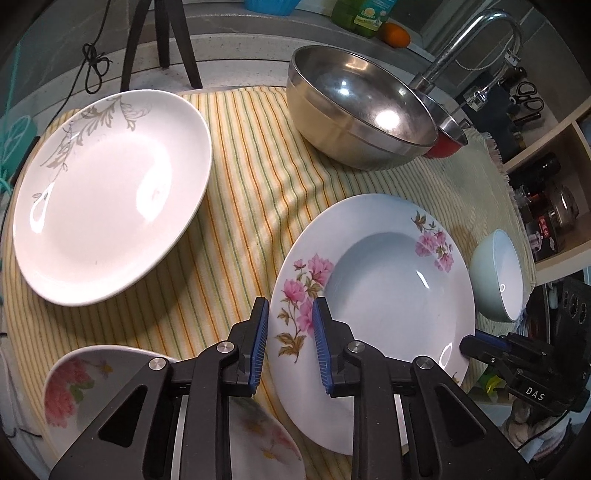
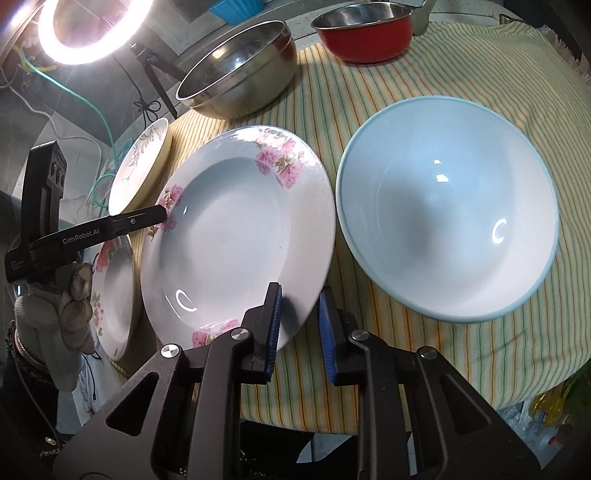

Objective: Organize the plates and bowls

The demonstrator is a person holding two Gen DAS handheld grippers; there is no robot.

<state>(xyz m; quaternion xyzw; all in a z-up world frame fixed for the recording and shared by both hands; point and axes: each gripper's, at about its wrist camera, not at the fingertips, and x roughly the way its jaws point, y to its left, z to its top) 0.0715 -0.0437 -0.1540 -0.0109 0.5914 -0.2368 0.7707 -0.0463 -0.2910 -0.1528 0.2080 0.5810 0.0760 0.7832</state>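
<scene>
I am taking the pink-flowered plate [image 1: 373, 291] as my landmark: a round, glossy white deep plate with a wide rim, lying on the striped cloth [image 1: 236, 206] that covers the bench.

Far to its left the oval plate [image 1: 110, 195] is resting, smooth white ceramic with a grey leaf scroll along one edge. Nearer me on that side, just left of the landmark, a small flowered dish [image 1: 92, 384] is sitting, shiny and shallow, partly hidden under my left tongs [image 1: 290, 347]. Those tongs are standing partly open, their ribbed blue pads straddling the landmark's near-left rim without closing on it; I cannot tell whether a pad is touching the rim.

Behind the landmark the steel bowl [image 1: 362, 114] is sitting, round, brushed and reflective, with the red bowl [image 2: 364, 35], enamel outside and steel within, just beyond it by the chrome tap [image 1: 476, 40].

My right tongs [image 2: 299, 336] are also standing partly open, the left blue pad over the landmark's near-right rim and the other pad over the cloth beside the plate, gripping nothing.

Just right of the landmark the pale blue bowl [image 2: 448, 232] is sitting, deep, round and glazed, its rim near the plate's edge but apart from it.
</scene>
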